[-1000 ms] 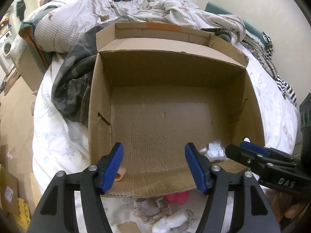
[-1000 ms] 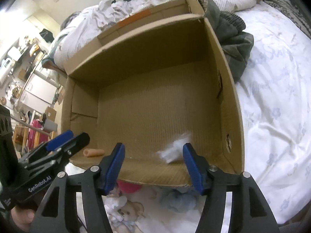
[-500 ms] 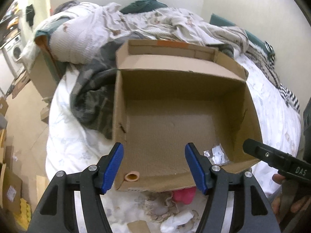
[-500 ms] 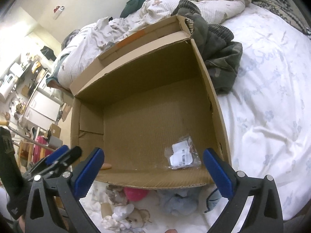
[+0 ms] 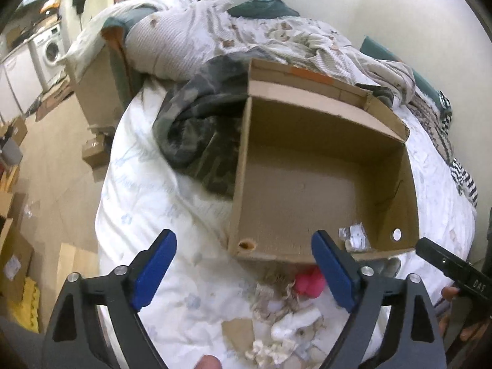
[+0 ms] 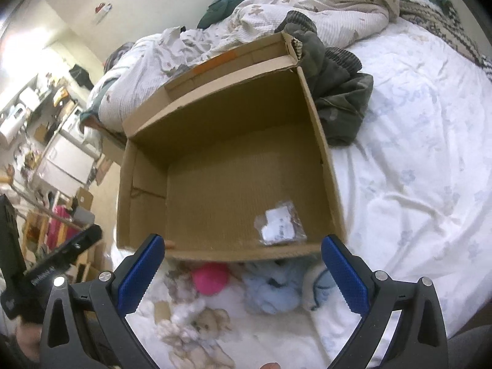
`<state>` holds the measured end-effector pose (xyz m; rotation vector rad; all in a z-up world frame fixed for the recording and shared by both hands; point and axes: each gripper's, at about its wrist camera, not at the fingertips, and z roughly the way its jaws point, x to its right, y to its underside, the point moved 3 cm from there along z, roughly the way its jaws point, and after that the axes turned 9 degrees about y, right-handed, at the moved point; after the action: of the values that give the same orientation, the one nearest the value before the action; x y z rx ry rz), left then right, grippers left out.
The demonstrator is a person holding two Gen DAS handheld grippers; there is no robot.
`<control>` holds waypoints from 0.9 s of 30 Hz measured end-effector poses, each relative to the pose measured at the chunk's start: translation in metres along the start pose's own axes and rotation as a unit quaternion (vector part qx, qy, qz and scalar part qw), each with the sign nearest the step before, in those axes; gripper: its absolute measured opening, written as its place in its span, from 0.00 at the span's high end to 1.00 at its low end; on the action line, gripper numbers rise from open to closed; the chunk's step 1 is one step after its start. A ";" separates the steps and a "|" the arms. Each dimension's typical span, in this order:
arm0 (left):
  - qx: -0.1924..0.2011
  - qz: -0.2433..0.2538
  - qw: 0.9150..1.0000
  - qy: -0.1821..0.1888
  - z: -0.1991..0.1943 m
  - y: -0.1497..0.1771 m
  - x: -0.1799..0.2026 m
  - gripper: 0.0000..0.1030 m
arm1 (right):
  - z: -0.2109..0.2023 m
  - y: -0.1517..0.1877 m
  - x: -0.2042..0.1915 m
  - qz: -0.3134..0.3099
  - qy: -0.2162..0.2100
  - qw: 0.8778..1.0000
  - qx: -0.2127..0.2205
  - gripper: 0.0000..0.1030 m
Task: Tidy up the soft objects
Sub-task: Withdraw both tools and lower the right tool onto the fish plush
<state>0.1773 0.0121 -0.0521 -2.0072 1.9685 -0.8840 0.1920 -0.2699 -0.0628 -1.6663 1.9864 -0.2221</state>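
An open cardboard box (image 5: 243, 166) (image 6: 323, 141) stands on the bed, holding only a small clear plastic packet (image 6: 279, 226) (image 5: 353, 236). Soft toys lie on the sheet just in front of it: a pink plush (image 6: 210, 276) (image 5: 307, 284), a light blue plush (image 6: 270, 292), a beige teddy (image 6: 203, 326) and a white-and-beige toy (image 5: 286, 316). My left gripper (image 5: 243, 270) is open and empty above the sheet, before the box's near left corner. My right gripper (image 6: 243, 273) is open and empty above the toys, before the box's near wall.
A dark green jacket (image 5: 196, 135) (image 6: 338, 92) lies bunched beside the box. Rumpled bedding (image 5: 246, 40) is piled behind it. The bed's left edge drops to a floor with cardboard boxes (image 5: 18, 246). White floral sheet (image 6: 415, 169) stretches right of the box.
Both grippers pulled back and up from the box and opened wider. The plastic packet now lies in the box. The left view swung left.
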 end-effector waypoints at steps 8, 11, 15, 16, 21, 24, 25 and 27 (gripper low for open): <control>-0.029 -0.018 0.998 -0.044 -0.004 0.023 -0.027 0.07 | -0.002 0.010 0.031 0.035 -0.019 0.998 -0.047 0.00; -0.033 -0.040 0.998 -0.042 -0.006 0.027 -0.037 0.07 | 0.002 0.015 0.041 0.049 -0.004 0.996 -0.073 0.00; -0.040 -0.048 0.996 -0.071 -0.004 0.030 -0.044 0.07 | 0.016 0.021 0.049 0.057 0.017 0.992 -0.109 0.00; -0.042 -0.049 0.995 -0.070 -0.003 0.031 -0.044 0.07 | 0.019 0.022 0.050 0.059 0.018 0.991 -0.118 0.00; -0.047 -0.055 0.996 -0.060 0.000 0.031 -0.045 0.07 | 0.032 0.023 0.046 0.044 0.036 0.990 -0.129 0.00; -0.052 -0.067 0.995 -0.051 0.001 0.031 -0.047 0.07 | 0.051 0.025 0.045 0.039 0.058 0.986 -0.154 0.00; -0.053 -0.070 0.995 -0.049 0.002 0.031 -0.047 0.07 | 0.059 0.026 0.042 0.039 0.054 0.984 -0.166 0.00; -0.057 -0.076 0.994 -0.047 0.003 0.032 -0.048 0.07 | 0.073 0.027 0.034 0.030 0.054 0.982 -0.180 0.00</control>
<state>0.1549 0.0545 -0.0848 -2.2426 1.8756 -0.7060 0.2010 -0.2805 -0.1465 -1.8404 2.2574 0.0767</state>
